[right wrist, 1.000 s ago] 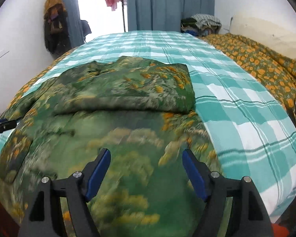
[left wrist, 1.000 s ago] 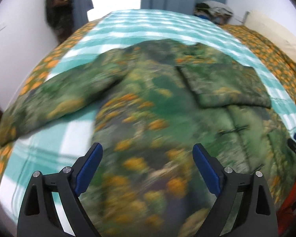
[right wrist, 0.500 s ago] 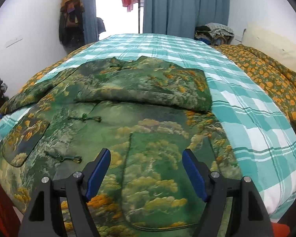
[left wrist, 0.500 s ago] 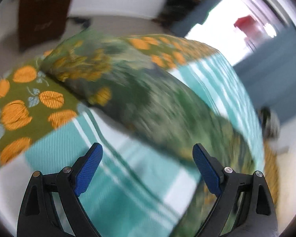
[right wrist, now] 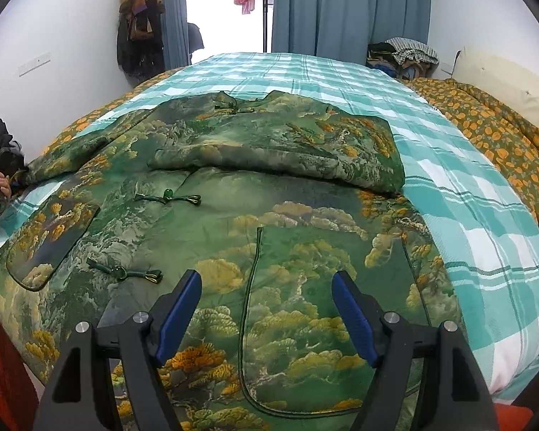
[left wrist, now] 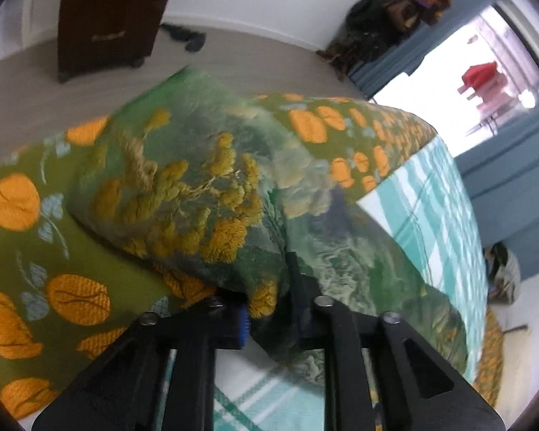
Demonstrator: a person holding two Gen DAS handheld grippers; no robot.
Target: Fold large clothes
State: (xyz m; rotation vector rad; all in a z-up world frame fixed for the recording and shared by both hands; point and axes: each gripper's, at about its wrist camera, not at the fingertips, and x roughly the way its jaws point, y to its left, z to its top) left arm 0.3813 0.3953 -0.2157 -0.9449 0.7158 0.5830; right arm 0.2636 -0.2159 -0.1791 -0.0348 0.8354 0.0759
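A large green jacket with a yellow tree print (right wrist: 269, 222) lies face up on the bed. Its right sleeve (right wrist: 305, 151) is folded across the chest. Its left sleeve (left wrist: 183, 197) stretches out to the bed's left edge. My left gripper (left wrist: 269, 305) is shut on the cuff end of that sleeve; it also shows at the far left of the right wrist view (right wrist: 7, 183). My right gripper (right wrist: 265, 309) is open and empty, hovering above the jacket's lower front.
The bed has a teal checked sheet (right wrist: 467, 215) and an orange-patterned green cover (left wrist: 28, 287) along its sides. A dark wooden cabinet (left wrist: 104, 18) stands on the floor beyond the left edge. Curtains (right wrist: 341, 10) and hung clothes stand at the back wall.
My left gripper has swung from the jacket's front to the left sleeve end and closed on it. My right gripper has drawn back a little and stayed open.
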